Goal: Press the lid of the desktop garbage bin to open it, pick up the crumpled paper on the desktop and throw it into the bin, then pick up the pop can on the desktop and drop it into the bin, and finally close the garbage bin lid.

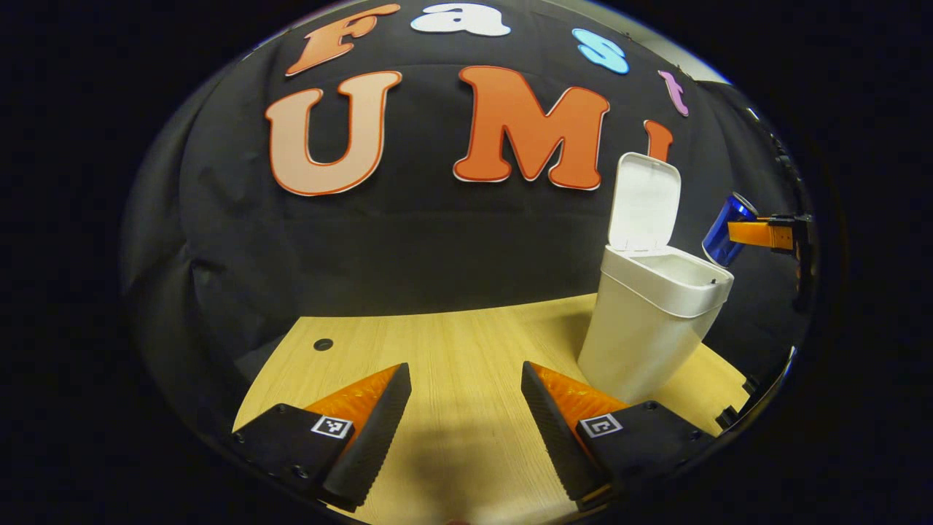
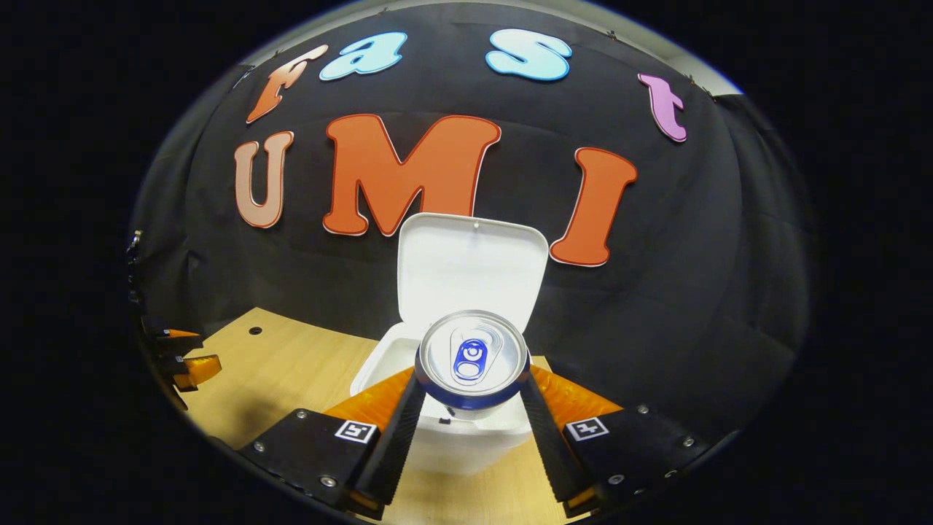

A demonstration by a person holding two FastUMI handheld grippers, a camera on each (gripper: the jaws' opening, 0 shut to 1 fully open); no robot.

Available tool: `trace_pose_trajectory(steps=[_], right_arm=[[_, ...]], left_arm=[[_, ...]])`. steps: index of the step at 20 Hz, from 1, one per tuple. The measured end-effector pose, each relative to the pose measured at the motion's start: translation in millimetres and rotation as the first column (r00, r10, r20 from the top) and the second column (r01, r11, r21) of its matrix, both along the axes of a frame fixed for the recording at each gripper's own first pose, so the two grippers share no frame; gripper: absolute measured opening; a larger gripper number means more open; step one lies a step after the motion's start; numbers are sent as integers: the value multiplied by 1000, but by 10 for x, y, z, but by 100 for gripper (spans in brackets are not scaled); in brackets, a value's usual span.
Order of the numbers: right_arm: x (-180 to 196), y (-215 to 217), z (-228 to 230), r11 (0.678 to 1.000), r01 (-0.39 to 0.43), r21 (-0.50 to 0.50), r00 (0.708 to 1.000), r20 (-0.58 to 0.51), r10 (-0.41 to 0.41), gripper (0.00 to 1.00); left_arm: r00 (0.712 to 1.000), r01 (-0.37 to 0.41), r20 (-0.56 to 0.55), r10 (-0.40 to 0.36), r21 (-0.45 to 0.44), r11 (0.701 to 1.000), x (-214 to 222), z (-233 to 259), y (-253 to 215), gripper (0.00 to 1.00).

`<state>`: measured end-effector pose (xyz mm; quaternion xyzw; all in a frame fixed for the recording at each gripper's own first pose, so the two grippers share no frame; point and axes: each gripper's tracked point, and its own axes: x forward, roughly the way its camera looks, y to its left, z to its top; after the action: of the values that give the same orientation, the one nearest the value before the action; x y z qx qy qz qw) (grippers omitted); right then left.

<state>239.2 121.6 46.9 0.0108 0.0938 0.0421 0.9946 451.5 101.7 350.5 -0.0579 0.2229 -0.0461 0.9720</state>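
Step in hand, as judged: the pop-can drop, third of four; no crumpled paper lies on the visible desktop, so it is presumably binned already.

Left gripper (image 1: 466, 408) — jaws spread wide, nothing between them, held low over the wooden desktop (image 1: 452, 343), well apart from the bin.

Garbage bin (image 1: 649, 328) — white, standing on the desktop toward the right in the left gripper view; lid (image 1: 643, 204) upright, mouth open.

Pop can (image 2: 472, 361) — blue, silver top facing the camera, clamped between both fingers of the right gripper (image 2: 472, 415); tilted and raised beside the bin's rim, near the opening but apparently not yet squarely over it.

Next move calls for: carrying the can over the mouth, then parting the fingers; afterwards the lid needs pressing down.

Surface — pale wood grain, a small dark hole (image 1: 323, 344) near the left edge.

Room — black cloth wall behind.
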Motion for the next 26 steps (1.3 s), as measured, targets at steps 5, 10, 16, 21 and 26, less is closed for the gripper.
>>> trace_pose_trajectory(steps=[5, 10, 16, 21, 26], right_arm=[[174, 175, -126, 999, -39, 28, 999, -35, 40, 79], [318, 258, -303, 998, -55, 12, 997, -61, 55, 80], [483, 273, -605, 998, -55, -15, 991, -121, 53, 80], [571, 279, -800, 999, -35, 11, 984, -172, 36, 80], [614, 252, -886, 996, -4, 86, 977, -210, 22, 80]], left_arm=[[996, -84, -15, 84, 15, 996, -193, -53, 322, 98], [992, -122, -21, 123, 65, 990, -376, -67, 501, 97], [989, -136, -41, 140, 86, 987, -489, -151, 595, 97], [988, -134, -67, 140, 95, 986, -517, -248, 633, 97], [988, -123, -82, 131, 91, 988, -481, -328, 677, 97]])
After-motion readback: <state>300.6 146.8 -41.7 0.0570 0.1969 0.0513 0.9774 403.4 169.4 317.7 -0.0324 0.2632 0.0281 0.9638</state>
